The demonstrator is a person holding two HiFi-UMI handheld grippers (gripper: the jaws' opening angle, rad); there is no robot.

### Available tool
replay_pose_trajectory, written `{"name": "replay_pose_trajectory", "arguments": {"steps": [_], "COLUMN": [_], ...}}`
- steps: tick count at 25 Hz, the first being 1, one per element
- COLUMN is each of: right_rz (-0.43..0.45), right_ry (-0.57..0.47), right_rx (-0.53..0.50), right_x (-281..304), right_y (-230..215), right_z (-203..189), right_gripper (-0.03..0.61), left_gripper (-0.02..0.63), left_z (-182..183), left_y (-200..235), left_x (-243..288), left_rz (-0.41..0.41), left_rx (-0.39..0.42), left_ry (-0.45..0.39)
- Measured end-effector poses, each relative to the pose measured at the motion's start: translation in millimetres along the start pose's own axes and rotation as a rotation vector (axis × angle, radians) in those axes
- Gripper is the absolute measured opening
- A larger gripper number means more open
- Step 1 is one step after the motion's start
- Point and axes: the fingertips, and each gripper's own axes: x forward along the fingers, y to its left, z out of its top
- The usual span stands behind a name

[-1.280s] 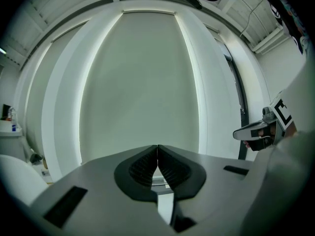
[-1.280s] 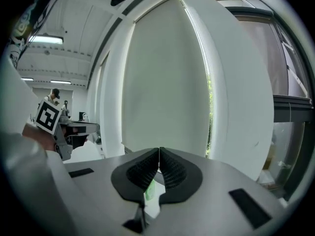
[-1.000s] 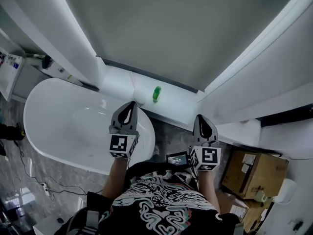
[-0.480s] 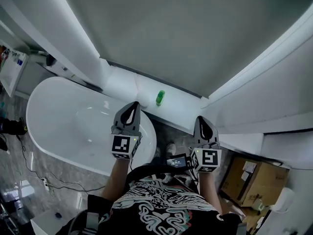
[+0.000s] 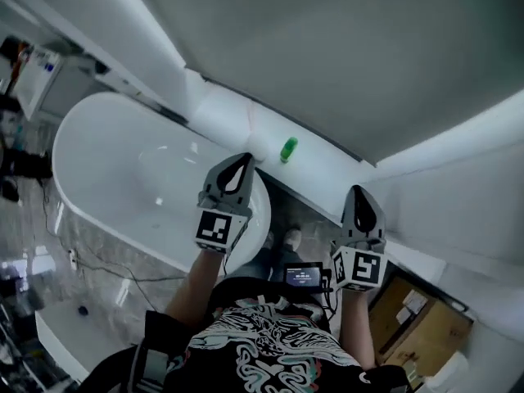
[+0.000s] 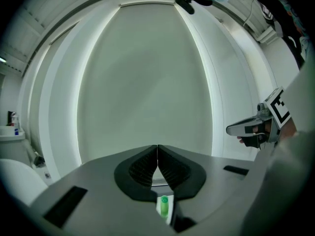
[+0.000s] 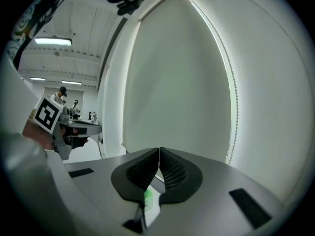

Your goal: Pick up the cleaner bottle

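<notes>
Bottle: green cleaner bottle (image 5: 288,149) stood upright on the white ledge (image 5: 321,169) below a big grey panel, just past the end of the bathtub (image 5: 106,162), w/ nothing touching it. Left gripper (image 5: 242,160) was held out over the tub's rim, jaws pressed fully together, nothing btwn them. Its tip was near the bottle but apart from it, w/ the bottle a bit to its right. In the left gripper view the bottle (image 6: 164,205) showed low down, beneath the closed jaws. Right gripper (image 5: 361,193) was also shut tight and empty, further right and well apart from the bottle. In the right gripper view the bottle (image 7: 147,197) showed only as a green patch through the gap under the jaws. Cardboard box (image 5: 419,322) sat at lower right.
</notes>
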Motion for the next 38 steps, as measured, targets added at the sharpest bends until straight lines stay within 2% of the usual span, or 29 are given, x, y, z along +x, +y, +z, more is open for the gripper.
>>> {"name": "replay_pose_trajectory", "arguments": {"steps": [1, 2, 4, 7, 9, 11, 14, 21, 25, 27, 29, 31, 33, 35, 38], "right_rz": [-0.010, 0.015, 0.077, 0.089, 0.109, 0.084, 0.063, 0.104, 0.134, 0.163, 0.182, 0.104, 0.031, 0.011, 0.021], "right_ry": [-0.005, -0.008, -0.005, 0.022, 0.038, 0.058, 0.083, 0.123, 0.138, 0.122, 0.116, 0.133, 0.131, 0.126, 0.121], "right_rx": [-0.010, -0.020, -0.018, -0.057, -0.065, -0.050, -0.032, -0.031, -0.048, -0.032, -0.041, -0.043, -0.006, -0.007, -0.037], "right_x": [-2.5, 3.1, 29.3, 53.7, 64.4, 69.6, 79.6, 98.9, 120.0, 136.2, 141.5, 135.1, 143.5, 153.4, 162.1], "right_y": [-3.2, 3.6, 20.9, 21.3, 24.1, 17.3, 13.1, 24.0, 35.0, 48.2, 46.1, 13.2, -8.1, -12.9, -14.2], "right_z": [-6.7, -14.4, -28.9, -47.7, -62.0, -79.1, -98.4, -122.4, -151.8, -169.5, -186.4, -204.6, -225.1, -239.3, -253.6], "right_gripper": [0.028, 0.028, 0.028, 0.028, 0.028, 0.028, 0.028, 0.028, 0.028, 0.028, 0.028, 0.028, 0.028, 0.028, 0.028], "left_gripper": [0.017, 0.017, 0.017, 0.017, 0.017, 0.017, 0.017, 0.017, 0.017, 0.017, 0.017, 0.017, 0.017, 0.017, 0.017], "left_z": [-2.2, -4.0, -13.6, -30.8, -42.9, -58.7, -74.8, -120.3, -164.7, -193.6, -222.3, -245.5, -270.2, -281.7, -284.8], "left_y": [-2.0, 2.6, 20.8, 29.5, 41.3, 49.8, 53.5, 29.2, 24.2, 34.8, 34.5, 16.9, 25.4, 42.8, 47.7], "left_x": [4.9, 3.7, 1.4, 23.9, 26.4, 24.9, 27.0, 46.2, 60.1, 57.5, 58.4, 73.1, 79.1, 81.0, 94.5], "left_rz": [0.004, 0.031, 0.088, 0.071, 0.092, 0.104, 0.110, 0.075, 0.048, 0.052, 0.045, 0.012, 0.045, 0.084, 0.057], "left_rx": [-0.028, -0.050, -0.043, -0.008, 0.027, 0.035, 0.016, -0.073, -0.117, -0.091, -0.047, -0.063, -0.081, -0.096, -0.048], "left_ry": [-0.020, -0.033, -0.014, 0.000, 0.002, 0.023, 0.023, 0.063, 0.125, 0.180, 0.185, 0.150, 0.174, 0.176, 0.139]}}
